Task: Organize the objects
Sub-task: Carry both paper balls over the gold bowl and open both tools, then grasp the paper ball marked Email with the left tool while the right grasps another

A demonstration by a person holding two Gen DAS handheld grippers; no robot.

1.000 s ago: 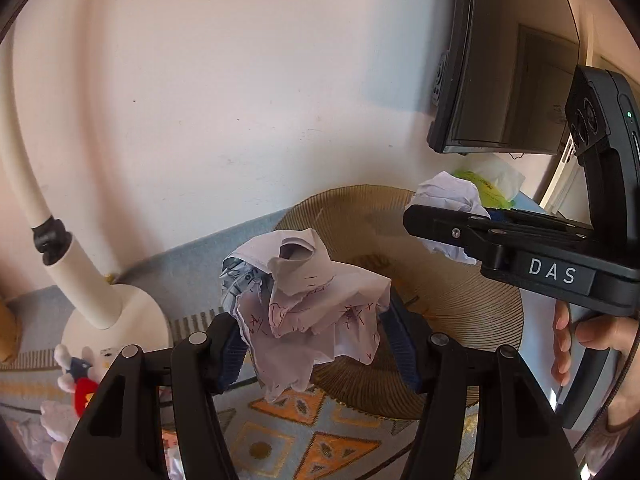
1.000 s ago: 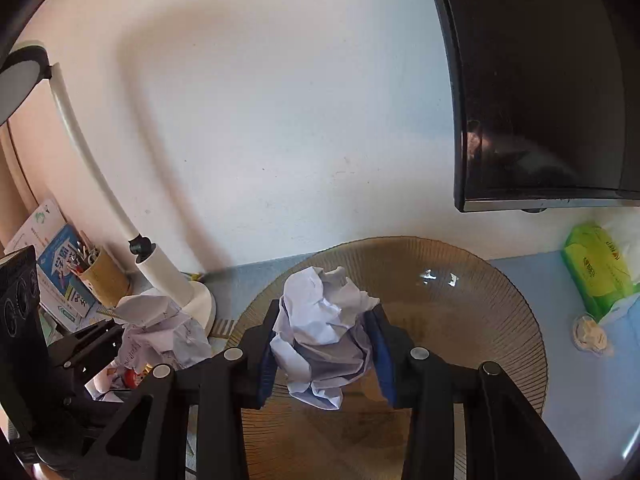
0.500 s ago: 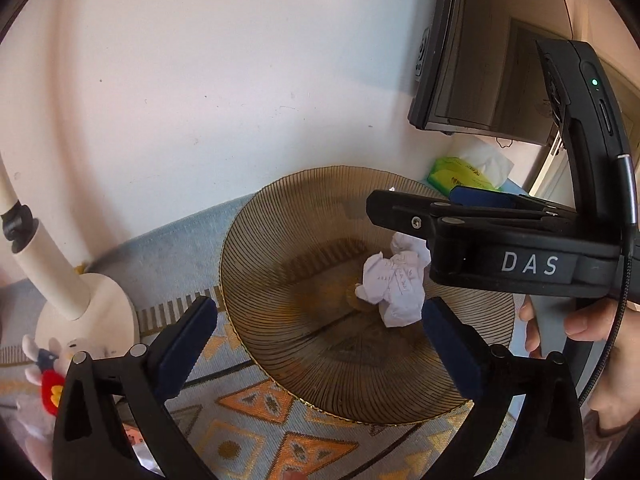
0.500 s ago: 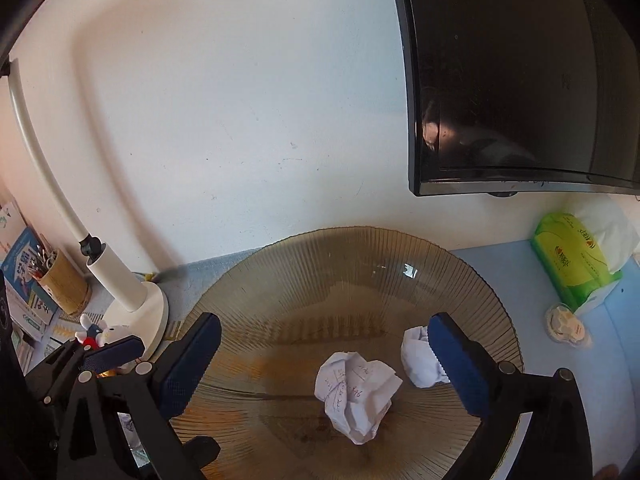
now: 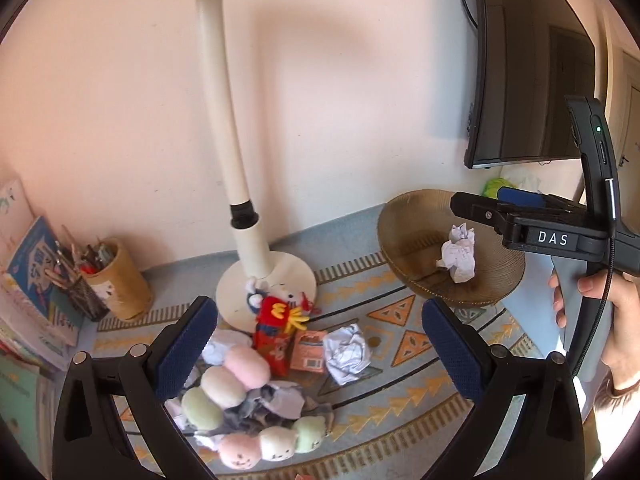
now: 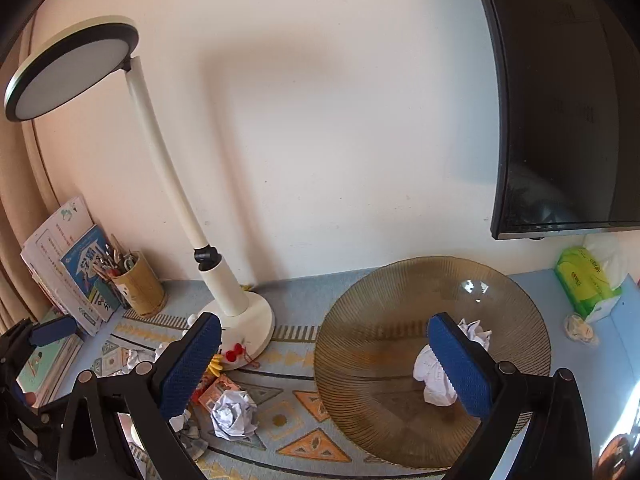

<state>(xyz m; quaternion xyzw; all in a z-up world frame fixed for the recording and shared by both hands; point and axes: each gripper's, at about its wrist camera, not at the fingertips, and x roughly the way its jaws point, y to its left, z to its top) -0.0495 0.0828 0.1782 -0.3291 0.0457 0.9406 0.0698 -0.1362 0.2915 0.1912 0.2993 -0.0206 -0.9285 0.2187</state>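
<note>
Both grippers have let go and backed away from the bowl since a second ago, when each pinched a crumpled paper wad. Now the left gripper [image 5: 318,354] stands spread wide and empty over the clutter on the patterned mat [image 5: 404,404], and the right gripper [image 6: 324,364] is likewise released, holding nothing. Two paper wads [image 6: 434,376] lie inside the ribbed amber bowl [image 6: 380,300] — that drop looks finished. One more crumpled paper ball [image 5: 347,353] sits on the mat just beside a small orange box [image 5: 307,350] and the plush toys [image 5: 240,376], near the lamp base [image 5: 280,268]. Next, I judge, comes another pick: one gripper should drop over that loose ball, straddle it clear of the box, and close gently — paper crushes easily.
</note>
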